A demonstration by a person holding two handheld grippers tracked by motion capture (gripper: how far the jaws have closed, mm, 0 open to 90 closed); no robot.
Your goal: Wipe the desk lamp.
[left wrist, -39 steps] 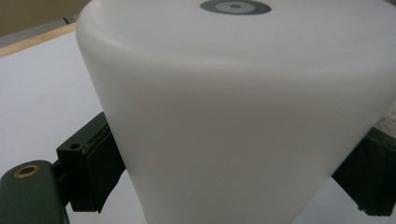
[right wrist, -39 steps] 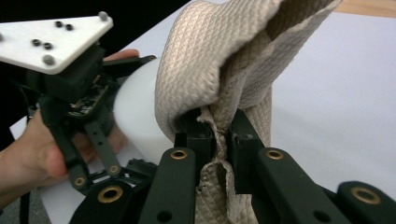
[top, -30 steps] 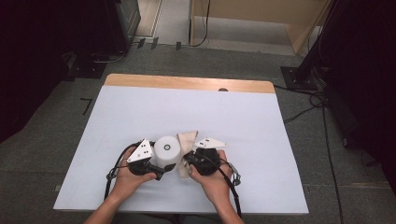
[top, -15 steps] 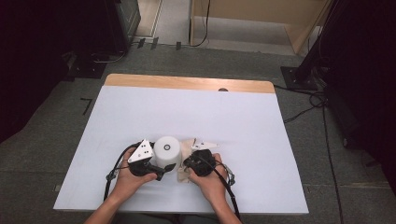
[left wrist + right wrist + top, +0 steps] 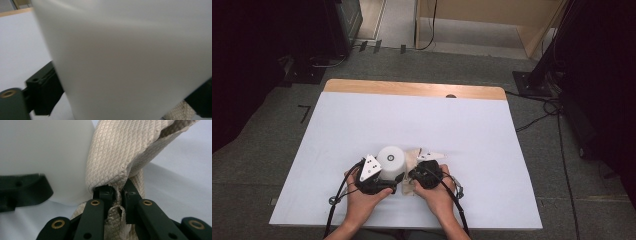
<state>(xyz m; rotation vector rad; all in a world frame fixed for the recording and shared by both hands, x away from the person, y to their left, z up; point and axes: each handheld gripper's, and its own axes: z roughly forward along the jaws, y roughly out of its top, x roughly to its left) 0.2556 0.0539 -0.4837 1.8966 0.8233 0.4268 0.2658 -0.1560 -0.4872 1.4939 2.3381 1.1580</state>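
Observation:
A white cylinder (image 5: pixel 391 159) stands upright on the white table (image 5: pixel 412 120), near the front edge. My left gripper (image 5: pixel 384 179) is shut on the cylinder's lower part. In the left gripper view the cylinder (image 5: pixel 125 62) spans the whole gap, with a black jaw against each side. My right gripper (image 5: pixel 416 176), just right of the cylinder, is shut on a beige textured cloth (image 5: pixel 411 158). In the right gripper view the cloth (image 5: pixel 117 152) is pinched between the fingertips (image 5: pixel 106 192) and bulges up past them, against the cylinder (image 5: pixel 45 152).
The table's wooden far edge (image 5: pixel 412 89) has a small dark hole (image 5: pixel 450 96) in it. Cables (image 5: pixel 557 125) and stand bases lie on the grey floor around the table. In the right gripper view one jaw of the left gripper shows at the left.
My right gripper has sunk toward the table with the cloth, so the cloth stands lower beside the cylinder. The left gripper and the cylinder have stayed put.

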